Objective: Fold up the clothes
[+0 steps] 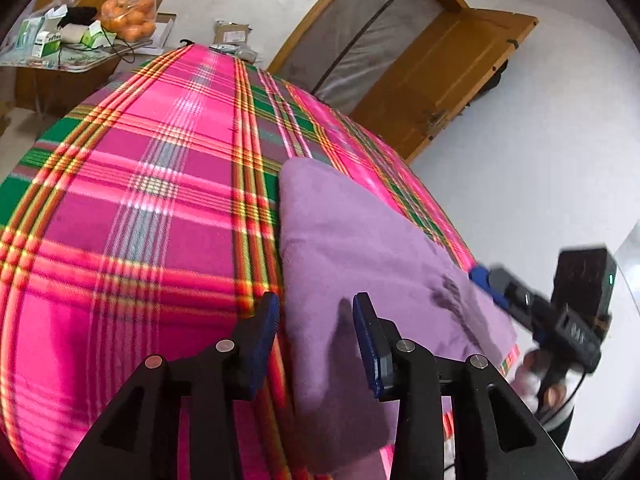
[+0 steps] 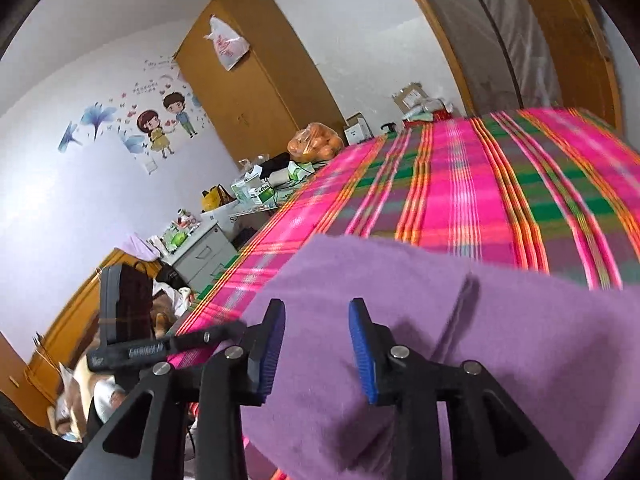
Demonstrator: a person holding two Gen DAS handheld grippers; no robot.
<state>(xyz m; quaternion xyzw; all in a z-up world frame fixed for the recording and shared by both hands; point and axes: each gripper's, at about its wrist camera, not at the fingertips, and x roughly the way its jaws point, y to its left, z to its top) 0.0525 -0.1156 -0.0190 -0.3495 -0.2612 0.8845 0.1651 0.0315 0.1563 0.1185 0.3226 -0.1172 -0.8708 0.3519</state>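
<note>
both your left gripper (image 1: 316, 312) and right gripper (image 2: 318, 320) gape, holding nothing; purple fleece garment (image 1: 360, 240) near the plaid bed's (image 1: 140, 200) edge may slide off.

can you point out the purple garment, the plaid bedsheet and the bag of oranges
purple garment (image 1: 360, 232): left wrist view, middle of its flat upper surface
plaid bedsheet (image 1: 160, 184): left wrist view, bare pink area left of the garment
bag of oranges (image 1: 132, 16): left wrist view, centre of the bag, on the side table
</note>
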